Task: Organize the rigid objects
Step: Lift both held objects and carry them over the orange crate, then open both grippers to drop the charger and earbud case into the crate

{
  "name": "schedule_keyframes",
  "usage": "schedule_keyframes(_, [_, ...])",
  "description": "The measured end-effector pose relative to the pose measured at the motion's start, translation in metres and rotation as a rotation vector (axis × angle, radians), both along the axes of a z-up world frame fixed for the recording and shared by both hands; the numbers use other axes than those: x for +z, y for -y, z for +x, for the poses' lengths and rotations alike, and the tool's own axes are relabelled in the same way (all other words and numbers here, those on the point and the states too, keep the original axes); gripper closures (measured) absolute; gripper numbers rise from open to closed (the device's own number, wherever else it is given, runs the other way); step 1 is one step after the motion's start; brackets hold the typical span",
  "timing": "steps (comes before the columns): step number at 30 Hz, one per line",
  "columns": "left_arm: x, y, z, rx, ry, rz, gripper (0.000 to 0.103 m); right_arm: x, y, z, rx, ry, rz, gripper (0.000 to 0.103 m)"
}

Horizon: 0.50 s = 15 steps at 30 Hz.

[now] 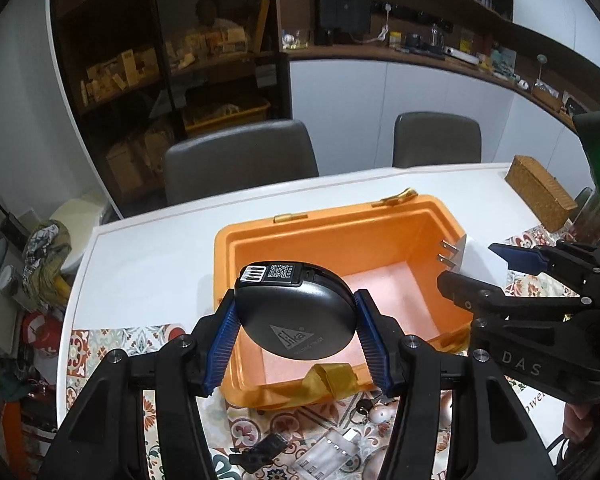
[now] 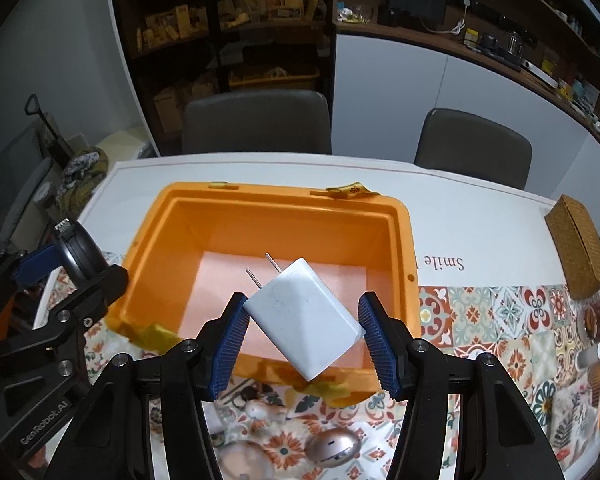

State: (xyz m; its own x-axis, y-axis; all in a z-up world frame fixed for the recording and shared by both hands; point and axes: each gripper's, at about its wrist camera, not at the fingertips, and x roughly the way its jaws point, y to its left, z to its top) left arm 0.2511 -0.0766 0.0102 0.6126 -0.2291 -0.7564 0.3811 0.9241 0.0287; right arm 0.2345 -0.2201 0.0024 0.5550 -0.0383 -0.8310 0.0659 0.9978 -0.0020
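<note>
An open orange bin (image 1: 340, 232) (image 2: 400, 220) with a pale pink floor sits on the white table. My left gripper (image 1: 298, 332) is shut on a round black Sika tape measure (image 1: 296, 312), held above the bin's near left part; it also shows in the right wrist view (image 2: 80, 256). My right gripper (image 2: 304, 328) is shut on a white two-prong charger (image 2: 304, 316), held tilted above the bin's near edge. The charger also shows in the left wrist view (image 1: 466, 258) at the bin's right wall.
A patterned mat (image 2: 500, 312) lies under the bin's near side. Rose-gold round items (image 2: 332, 446), keys (image 1: 364, 406), a black clip (image 1: 260, 450) and a clear battery case (image 1: 328, 450) lie in front of the bin. A woven box (image 2: 580, 244) stands right. Two chairs (image 1: 240, 156) stand behind the table.
</note>
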Motion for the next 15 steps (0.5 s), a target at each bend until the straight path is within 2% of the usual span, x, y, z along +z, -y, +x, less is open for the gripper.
schedule_keyframes(15, [-0.049,0.008,0.045,0.02,-0.183,0.035,0.047,-0.047,0.004,0.038,-0.011,-0.148,0.013,0.046])
